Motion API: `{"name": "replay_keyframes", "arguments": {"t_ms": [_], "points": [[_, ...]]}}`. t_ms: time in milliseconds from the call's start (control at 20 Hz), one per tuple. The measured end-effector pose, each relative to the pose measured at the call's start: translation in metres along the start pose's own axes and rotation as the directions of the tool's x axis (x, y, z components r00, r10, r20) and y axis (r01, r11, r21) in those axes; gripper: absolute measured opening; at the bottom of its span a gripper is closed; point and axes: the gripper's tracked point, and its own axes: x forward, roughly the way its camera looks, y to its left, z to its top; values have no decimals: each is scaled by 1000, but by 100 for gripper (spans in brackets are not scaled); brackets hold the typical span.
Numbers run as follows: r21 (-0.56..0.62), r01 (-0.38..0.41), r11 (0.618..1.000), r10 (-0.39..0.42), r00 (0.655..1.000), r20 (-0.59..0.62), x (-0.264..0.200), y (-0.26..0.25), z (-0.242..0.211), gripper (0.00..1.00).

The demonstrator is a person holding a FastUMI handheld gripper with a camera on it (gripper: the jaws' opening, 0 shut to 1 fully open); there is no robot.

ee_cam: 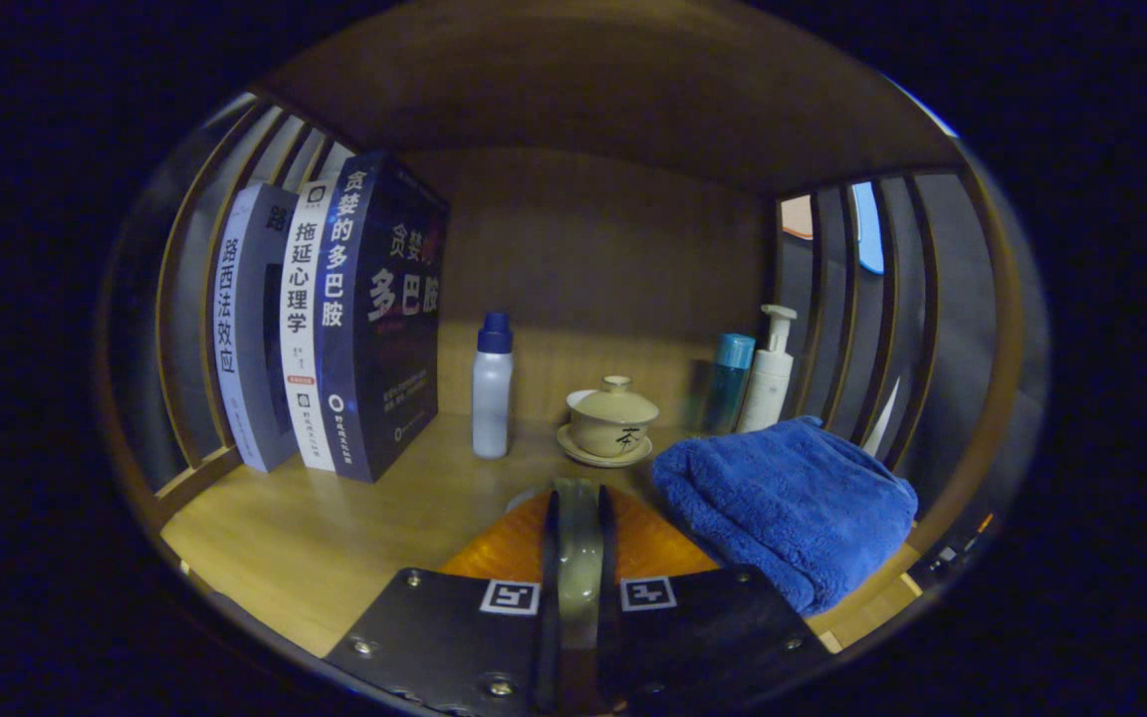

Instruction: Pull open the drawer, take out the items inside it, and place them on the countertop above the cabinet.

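My fingers (578,528) are clenched on an orange plate (514,543) held over the surface (305,538); I judge placement pending, blue towel (793,498) already set down.

Wooden countertop (335,538) w/ slatted sides: three books (335,329) upright far left, white bottle w/ blue cap (492,386) mid-back, lidded cup on saucer (611,420) beside it, teal bottle (729,382) & pump bottle (769,370) far right, folded blue towel (788,498) near right.
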Motion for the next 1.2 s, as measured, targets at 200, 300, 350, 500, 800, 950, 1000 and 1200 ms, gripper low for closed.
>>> {"name": "replay_keyframes", "arguments": {"t_ms": [200,300,350,500,800,950,1000,1200], "points": [[-27,6,1000,-5,1000,23,-8,-3,2,20],[-5,-7,1000,8,999,38,-20,-4,6,33],[7,-15,1000,14,999,50,-28,-7,10,43],[9,-17,1000,16,998,65,-59,-19,22,70],[83,-12,996,7,998,57,-137,-55,42,97],[118,-26,993,18,998,63,-180,-72,49,97],[119,-40,992,33,997,65,-195,-74,50,98],[132,-53,990,42,996,83,-254,-92,50,98]]}}
